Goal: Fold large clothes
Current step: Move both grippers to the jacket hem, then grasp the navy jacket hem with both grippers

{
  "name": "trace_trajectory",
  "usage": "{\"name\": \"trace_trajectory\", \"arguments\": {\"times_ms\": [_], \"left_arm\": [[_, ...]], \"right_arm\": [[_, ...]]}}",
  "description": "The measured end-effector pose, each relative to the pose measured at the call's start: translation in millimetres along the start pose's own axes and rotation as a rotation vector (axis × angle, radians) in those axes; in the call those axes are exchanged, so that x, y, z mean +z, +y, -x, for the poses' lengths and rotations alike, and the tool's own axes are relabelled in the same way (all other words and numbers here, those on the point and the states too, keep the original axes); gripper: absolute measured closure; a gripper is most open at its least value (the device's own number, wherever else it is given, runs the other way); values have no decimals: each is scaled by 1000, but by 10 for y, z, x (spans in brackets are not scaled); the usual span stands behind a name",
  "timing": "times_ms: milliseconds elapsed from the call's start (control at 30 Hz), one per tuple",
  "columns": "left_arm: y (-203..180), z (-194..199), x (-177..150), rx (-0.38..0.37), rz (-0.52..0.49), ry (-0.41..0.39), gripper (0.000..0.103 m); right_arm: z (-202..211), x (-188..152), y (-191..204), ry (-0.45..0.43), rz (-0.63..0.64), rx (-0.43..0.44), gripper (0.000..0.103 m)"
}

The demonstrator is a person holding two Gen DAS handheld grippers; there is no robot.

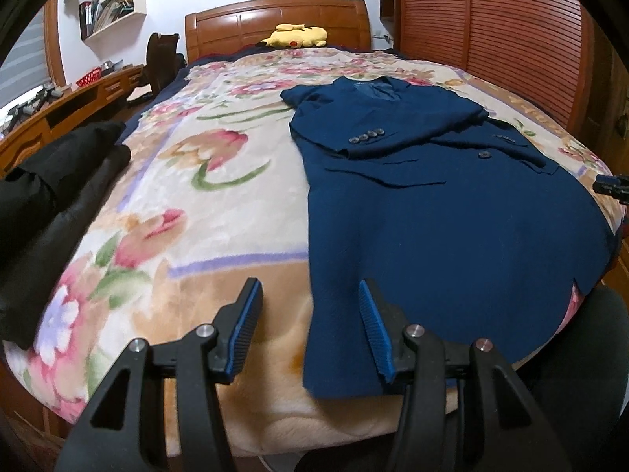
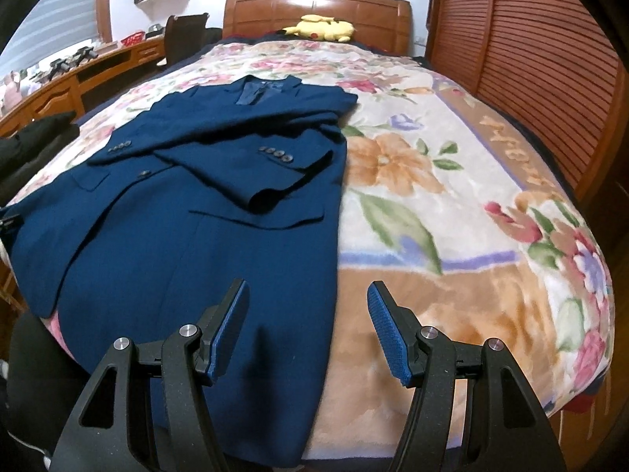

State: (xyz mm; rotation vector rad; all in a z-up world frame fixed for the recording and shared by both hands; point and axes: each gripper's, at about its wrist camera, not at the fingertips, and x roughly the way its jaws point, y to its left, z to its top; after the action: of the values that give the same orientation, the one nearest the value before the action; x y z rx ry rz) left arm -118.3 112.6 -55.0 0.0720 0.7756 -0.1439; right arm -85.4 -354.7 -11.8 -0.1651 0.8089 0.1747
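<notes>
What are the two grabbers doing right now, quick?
Left gripper: open, holding nothing, over the blue jacket's hem.
Right gripper: open, holding nothing, over the jacket's other edge.

A: The navy coat [image 1: 452, 228] is matt woven cloth; the blanket [image 1: 236, 181] looks fluffy fleece.

B: The headboard [image 2: 314, 8] is glossy varnished wood; the fingertips [image 2: 389, 334] carry ribbed blue rubber.

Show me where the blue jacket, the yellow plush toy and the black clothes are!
blue jacket [image 1: 452, 236]: left wrist view, on its lower front panel.
yellow plush toy [image 2: 326, 28]: right wrist view, on its body.
black clothes [image 1: 59, 181]: left wrist view, middle of the pile.
</notes>
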Motion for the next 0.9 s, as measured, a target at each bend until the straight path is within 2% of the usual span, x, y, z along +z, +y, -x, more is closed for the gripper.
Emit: {"name": "trace_trajectory", "arguments": {"times_ms": [300, 667, 700, 833, 900], "left_arm": [[10, -3, -29, -8, 8, -4, 53], [-11, 28, -88, -35, 23, -17, 54], [-25, 35, -93, -38, 20, -21, 56], [-56, 62, -108, -85, 21, -21, 76], [-75, 75, -104, -82, 17, -26, 81]], "right_arm": [[-143, -179, 31, 62, 12, 11, 39], [-165, -252, 89, 70, 0, 74, 39], [-167, -254, 109, 71, 3, 75, 39], [-169, -255, 146, 69, 3, 91, 42], [-172, -259, 153, 69, 5, 95, 43]]}}
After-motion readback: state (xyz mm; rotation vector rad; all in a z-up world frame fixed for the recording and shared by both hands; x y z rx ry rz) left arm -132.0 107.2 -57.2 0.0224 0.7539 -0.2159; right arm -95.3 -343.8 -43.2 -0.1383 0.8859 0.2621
